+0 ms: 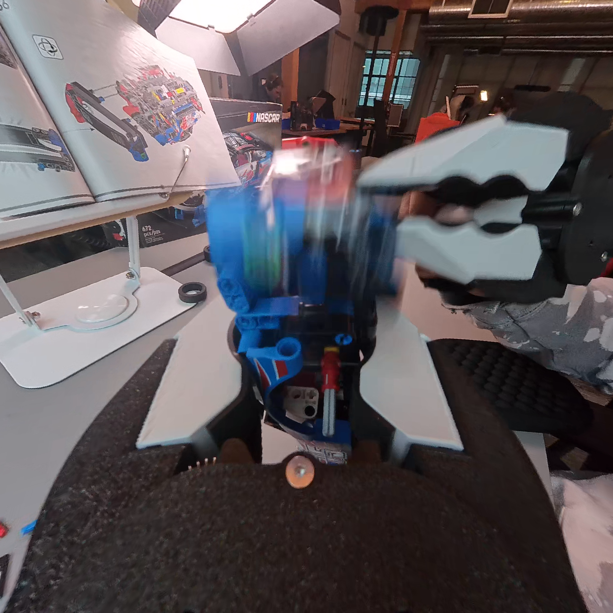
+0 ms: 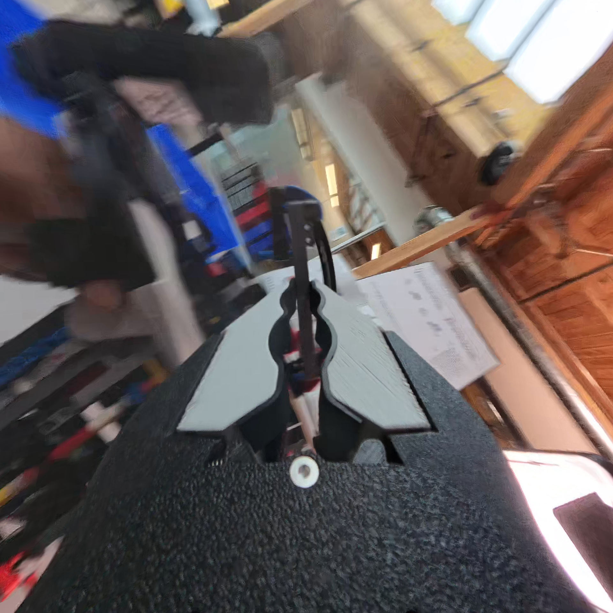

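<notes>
My left gripper [image 1: 300, 318] is shut on a blue, red and black brick-built car model [image 1: 285, 361], held upright above the table; its upper part is motion-blurred. My right gripper [image 1: 381, 205] comes in from the right, and its grey fingers [image 1: 464, 252] meet the model's upper right side. In the right wrist view my right gripper [image 2: 302, 285] is shut on a thin black beam [image 2: 303, 252] that sticks up from the model. The left gripper and the hand holding it show there as a dark blur [image 2: 99, 232] at the upper left.
An open instruction booklet [image 1: 126, 109] rests on a white stand [image 1: 83, 331] at the left. A black tyre ring [image 1: 192, 292] lies by the stand's base. The product box [image 1: 252, 132] stands behind. A black textured mat [image 1: 504, 381] lies at the right. People sit at far tables. One gripper's finger ends stand about 8 cm off the other's.
</notes>
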